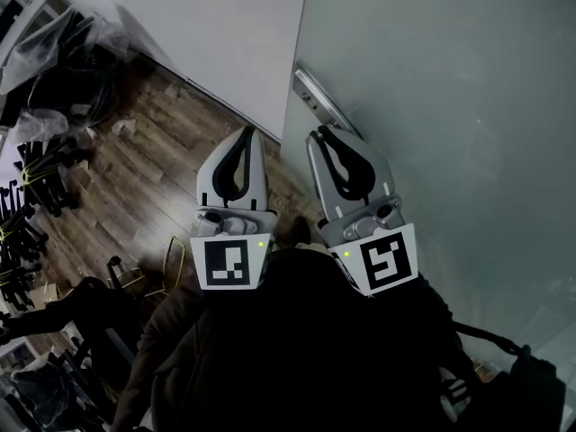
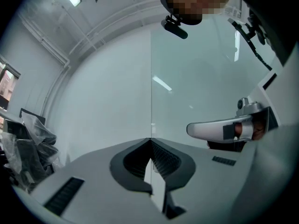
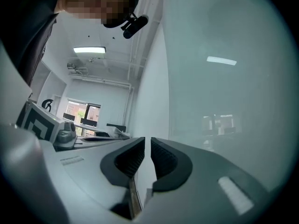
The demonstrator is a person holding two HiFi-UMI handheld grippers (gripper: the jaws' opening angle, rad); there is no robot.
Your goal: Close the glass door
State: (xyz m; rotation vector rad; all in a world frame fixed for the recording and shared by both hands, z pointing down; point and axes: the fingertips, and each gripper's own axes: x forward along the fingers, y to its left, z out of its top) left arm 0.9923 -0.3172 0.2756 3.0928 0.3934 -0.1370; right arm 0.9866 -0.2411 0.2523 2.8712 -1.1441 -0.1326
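Note:
The frosted glass door (image 1: 450, 106) fills the right of the head view; its edge runs down next to a white wall (image 1: 216, 34). A metal fitting (image 1: 317, 99) sits at the door's foot. My left gripper (image 1: 250, 131) is shut and empty, pointing at the seam between wall and door. My right gripper (image 1: 317, 134) is shut too, close beside the left one, its tips at the door's edge. In the left gripper view the shut tips (image 2: 150, 140) line up with the door's vertical edge, and the right gripper (image 2: 219, 129) shows alongside. The right gripper (image 3: 147, 139) faces the glass (image 3: 224, 101).
A wooden floor (image 1: 153, 169) lies below. Black stands and cables (image 1: 36, 187) and plastic bags (image 1: 54, 34) crowd the left side. The person's dark clothing (image 1: 297, 358) fills the bottom. Through the right gripper view a window (image 3: 79, 113) and desks show far off.

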